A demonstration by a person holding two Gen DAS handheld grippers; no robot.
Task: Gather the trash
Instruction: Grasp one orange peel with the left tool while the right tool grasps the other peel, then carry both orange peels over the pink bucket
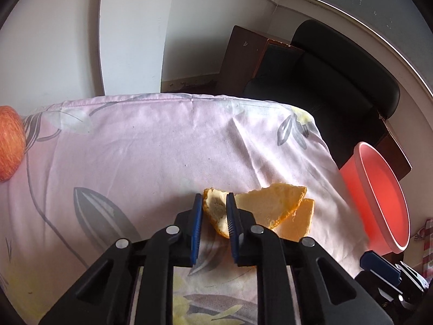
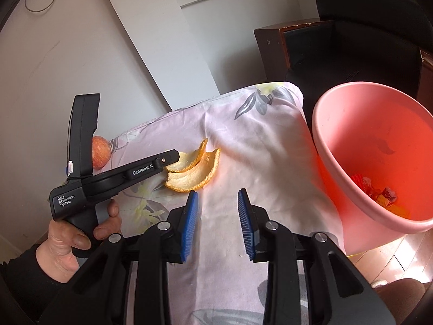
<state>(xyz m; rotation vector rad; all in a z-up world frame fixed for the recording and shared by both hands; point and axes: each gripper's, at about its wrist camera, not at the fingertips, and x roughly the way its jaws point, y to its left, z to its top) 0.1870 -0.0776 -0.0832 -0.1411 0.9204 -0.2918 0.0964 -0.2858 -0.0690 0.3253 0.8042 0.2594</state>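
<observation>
Through the left wrist camera, our left gripper (image 1: 214,205) has its jaws nearly closed, the ribbed blue pads (image 1: 197,216) pinching the near end of one orange peel (image 1: 216,211); the peel's long curve runs off to the right, toward the pink bin (image 1: 379,203), which stands tilted beyond the table's right edge. A second orange peel (image 1: 297,222) lies just beside the first, partly under it, on the same bin side. The peel looks stiff and leathery, pale spongy pith up, orange skin at the rim. The floral tablecloth (image 1: 148,149) is soft and wrinkled, and an apple (image 1: 9,143) sits well away from the bin, far left. Switching to the right wrist camera, our right gripper (image 2: 217,208) hovers with its jaws wide apart, gripping nothing, both peels (image 2: 194,173) ahead and to its left, away from the bin (image 2: 338,162). The left gripper (image 2: 166,162) meets the upper peel's end there, so we judge the left is the nearer one. The bin is smooth plastic, mouth tipped toward us, with crumpled red scraps (image 2: 376,189) already inside.
</observation>
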